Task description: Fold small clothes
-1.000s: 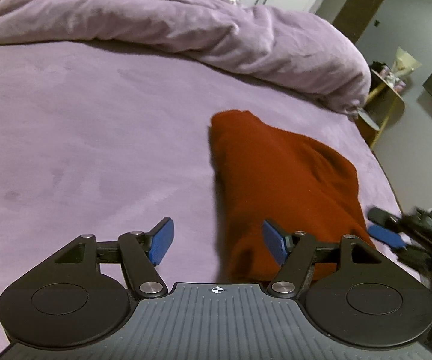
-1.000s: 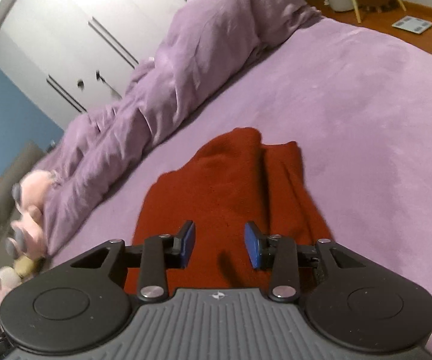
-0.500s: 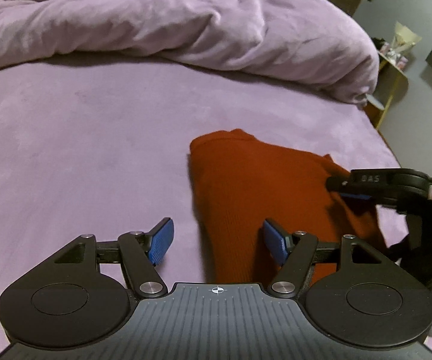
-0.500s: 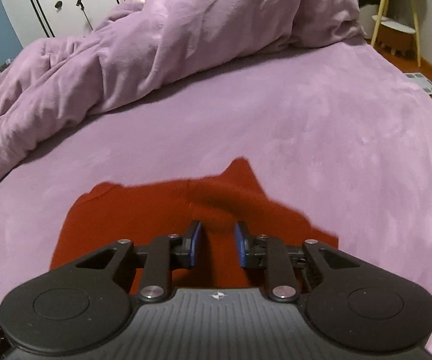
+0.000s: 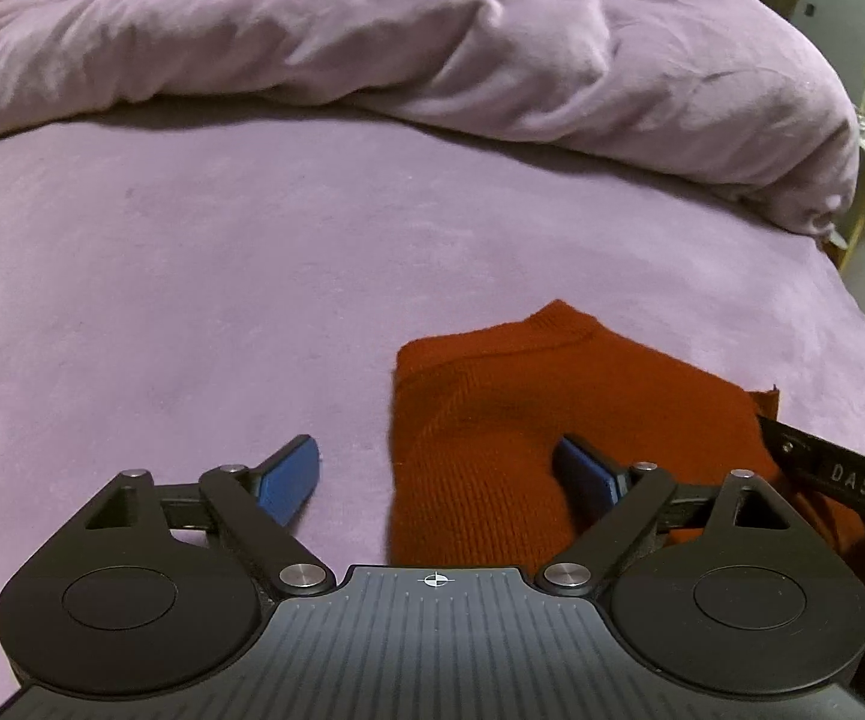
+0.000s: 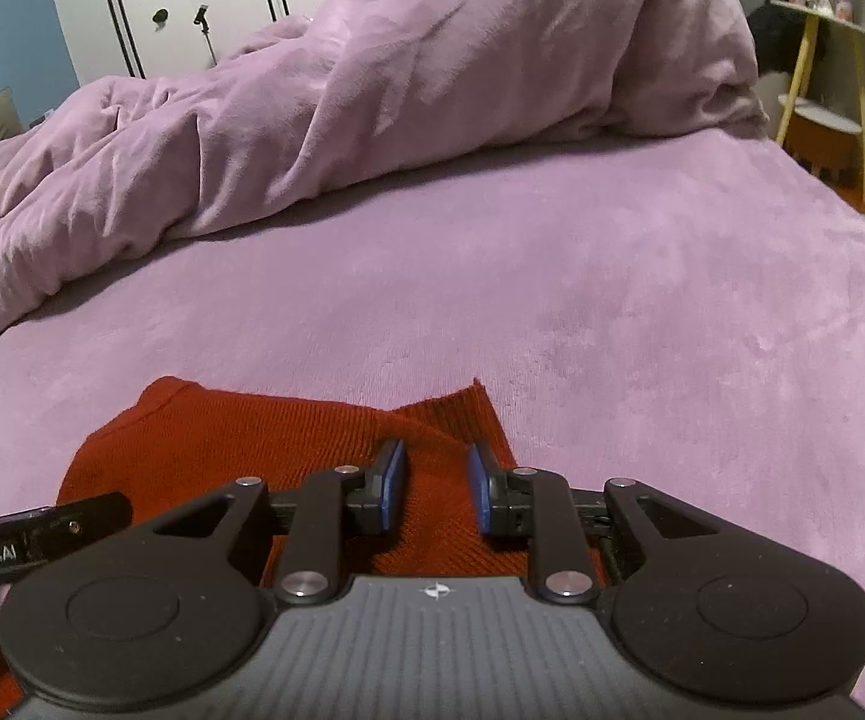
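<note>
**Both grippers low over the folded red garment**

A red knit garment (image 5: 552, 420) lies partly folded on the purple bed sheet (image 5: 192, 300), with a heaped purple duvet (image 5: 432, 42) beyond it at 12 o'clock.

In the left wrist view the left gripper (image 5: 438, 474) has its jaws wide apart, and they have just been opening. The garment's left edge runs up between them: one blue pad sits over bare sheet at 9 o'clock, the other over the knit at 3 o'clock. Nothing is pinched. The garment reaches from the gripper toward 1 o'clock, its long axis seemingly lying across the view toward 3 o'clock.

In the right wrist view the right gripper (image 6: 435, 486) has its jaws narrowly apart, with red cloth showing in the gap. Whether the pads press on it is unclear; no ridge of fabric stands up between them. A loose pointed corner sticks out just ahead at 12 o'clock, and most of the garment lies toward 9 to 10 o'clock.

The right gripper looks nearer to that loose corner; the left commands the opposite edge. Any further fold probably depends on each catching its own side.
</note>
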Demonstrator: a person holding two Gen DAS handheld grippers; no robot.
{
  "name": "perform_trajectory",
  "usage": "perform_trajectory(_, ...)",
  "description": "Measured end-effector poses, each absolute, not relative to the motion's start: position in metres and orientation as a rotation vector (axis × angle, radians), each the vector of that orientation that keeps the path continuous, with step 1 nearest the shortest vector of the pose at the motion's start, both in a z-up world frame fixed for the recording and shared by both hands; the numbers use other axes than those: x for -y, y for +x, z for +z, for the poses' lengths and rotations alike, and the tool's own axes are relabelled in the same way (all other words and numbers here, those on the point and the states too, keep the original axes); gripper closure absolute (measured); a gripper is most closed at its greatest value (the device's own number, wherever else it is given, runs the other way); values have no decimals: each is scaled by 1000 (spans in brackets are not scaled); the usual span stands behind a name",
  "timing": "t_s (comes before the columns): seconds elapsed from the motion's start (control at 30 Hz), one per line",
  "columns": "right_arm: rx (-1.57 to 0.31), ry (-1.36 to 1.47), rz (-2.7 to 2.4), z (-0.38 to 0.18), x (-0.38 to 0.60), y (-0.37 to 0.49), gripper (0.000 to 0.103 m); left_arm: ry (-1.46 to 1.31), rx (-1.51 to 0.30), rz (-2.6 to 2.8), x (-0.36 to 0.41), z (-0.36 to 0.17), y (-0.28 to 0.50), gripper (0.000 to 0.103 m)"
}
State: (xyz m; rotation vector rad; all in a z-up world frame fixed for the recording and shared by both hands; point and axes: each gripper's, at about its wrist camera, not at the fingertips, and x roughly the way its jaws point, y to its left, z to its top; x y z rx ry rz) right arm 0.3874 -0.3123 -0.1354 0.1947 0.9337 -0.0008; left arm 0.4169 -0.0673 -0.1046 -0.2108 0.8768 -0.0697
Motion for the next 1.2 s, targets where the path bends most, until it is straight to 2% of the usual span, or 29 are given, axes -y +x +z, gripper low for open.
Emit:
perform_trajectory(0.13, -916, 174, -11, -121, 306, 377, 77, -201, -868, -75, 61, -89, 406, 13)
perform_trajectory(0.17, -906, 177, -5, -115, 304, 370, 72, -208, -871, -80, 59, -85, 402, 15)
perform_trajectory(0.27, -850, 173, 35, -102, 300, 340, 66, -239, -863, -106, 59, -74, 395, 15)
perform_trajectory(0.37, -819, 89, 41, -107, 297, 322, 66, -212, -876, -108, 70, -81, 398, 14)
perform_trajectory(0.47, -765, -28, 33, -117, 294, 315, 66, -166, -843, -78, 78, -97, 396, 8)
perform_trajectory(0.63, -781, 7, -27, -114, 314, 316, 66, -177, -797, -96, 64, -88, 378, 9)
perform_trajectory(0.67, -792, 28, -44, -109, 321, 310, 57, -163, -790, -101, 59, -85, 370, 9)
perform_trajectory(0.73, -812, 106, -25, -100, 337, 291, 49, -155, -771, -132, 46, -78, 350, 9)
perform_trajectory(0.83, -811, 317, 68, -89, 368, 247, 41, -203, -768, -153, 25, -76, 320, 10)
perform_trajectory(1.0, -869, 608, 200, -95, 390, 223, 43, -296, -821, -151, 8, -82, 302, 11)
perform_trajectory(1.07, -895, 633, 214, -101, 387, 227, 49, -333, -843, -147, 5, -82, 301, 12)
perform_trajectory(1.2, -889, 659, 238, -103, 377, 236, 51, -304, -841, -171, 9, -76, 299, 11)
